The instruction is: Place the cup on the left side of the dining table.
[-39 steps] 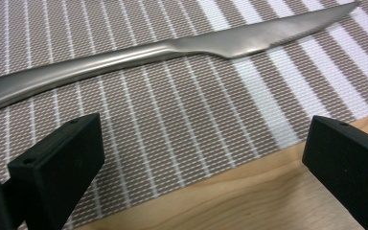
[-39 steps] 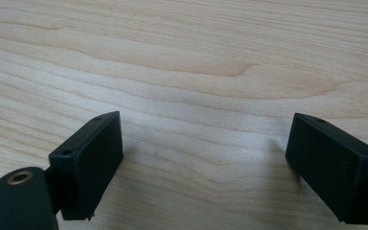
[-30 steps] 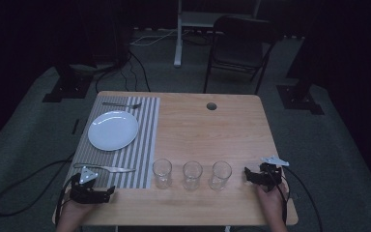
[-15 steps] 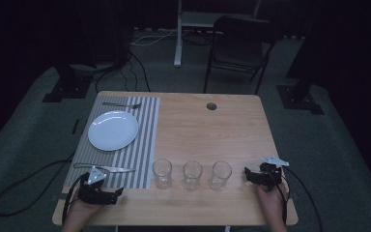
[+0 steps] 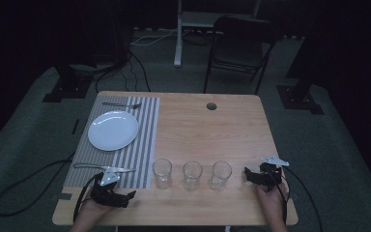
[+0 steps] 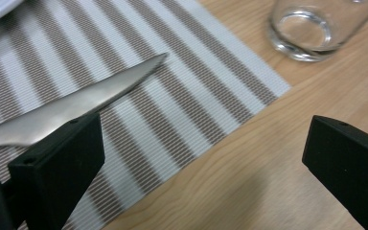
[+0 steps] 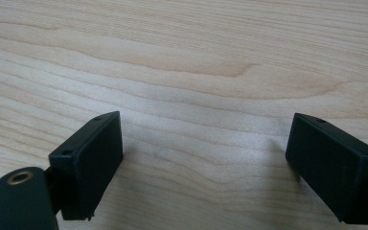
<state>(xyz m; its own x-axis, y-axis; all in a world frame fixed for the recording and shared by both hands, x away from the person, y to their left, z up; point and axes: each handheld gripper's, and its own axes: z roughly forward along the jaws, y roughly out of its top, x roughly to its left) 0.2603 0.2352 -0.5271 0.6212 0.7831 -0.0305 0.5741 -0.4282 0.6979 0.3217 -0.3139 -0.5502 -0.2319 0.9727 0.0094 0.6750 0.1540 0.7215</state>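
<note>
My left gripper [image 5: 125,195] [image 6: 206,167] rests open on the wooden table [image 5: 207,130] near the front left edge, at the corner of the striped placemat [image 5: 142,145] [image 6: 172,91]. A steel knife [image 5: 104,167] [image 6: 76,103] lies on the mat just beyond its left jaw. Three empty glasses stand in a row: left [image 5: 162,172] [image 6: 311,31], middle [image 5: 192,174], right [image 5: 220,174]. My right gripper [image 5: 248,175] [image 7: 203,158] sits open on bare wood, just right of the right glass, with nothing between its jaws.
A white plate [image 5: 113,130] sits on the mat with a fork [image 5: 121,104] behind it. A round cable hole [image 5: 211,106] is at the table's far side. A chair [image 5: 239,43] and stand bases are on the floor beyond. Cables trail from both grippers.
My left gripper has slid to the right along the front edge, toward the mat's corner and the left glass. The right gripper has stayed put.
</note>
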